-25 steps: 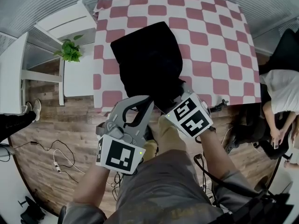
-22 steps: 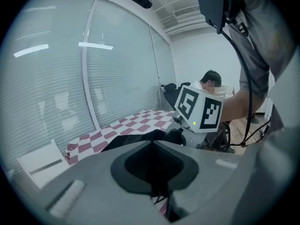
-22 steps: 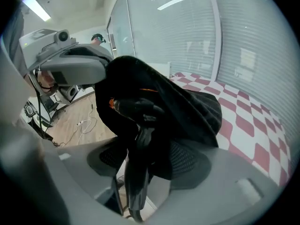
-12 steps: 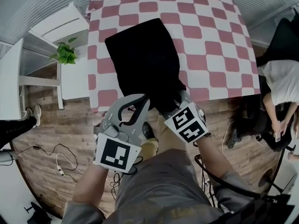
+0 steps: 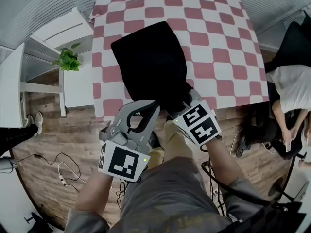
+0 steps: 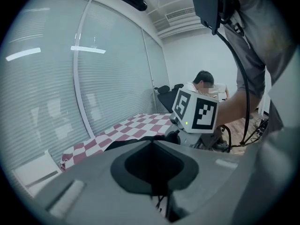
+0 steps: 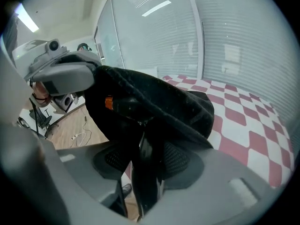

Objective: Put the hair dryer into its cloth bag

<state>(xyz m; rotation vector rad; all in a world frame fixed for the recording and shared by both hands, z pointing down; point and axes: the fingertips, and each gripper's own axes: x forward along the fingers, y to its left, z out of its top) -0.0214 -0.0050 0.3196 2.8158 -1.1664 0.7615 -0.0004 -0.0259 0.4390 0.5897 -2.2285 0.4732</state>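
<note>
Left gripper (image 6: 152, 145): fills the foreground, grey jaws drawn together, dark pads (image 6: 131, 165) meeting along one seam.
Strands (image 6: 160, 201): thin and dark, hanging just under that seam; whether they are pinched, can't tell.
Table (image 6: 136, 124): red-and-white checked cloth, running away beside the glass wall (image 6: 56, 78).
Black bag (image 6: 133, 141): a dark heap at the table's near edge, right behind the jaw tips.
Right gripper (image 6: 174, 132): reaching in at the bag, marker cube (image 6: 196, 111) up top, green light on.
Arm (image 6: 239, 106): coming down from the right, a black cable (image 6: 244, 78) alongside.
Background: a seated person (image 6: 205, 82) beyond the table's far edge.
</note>
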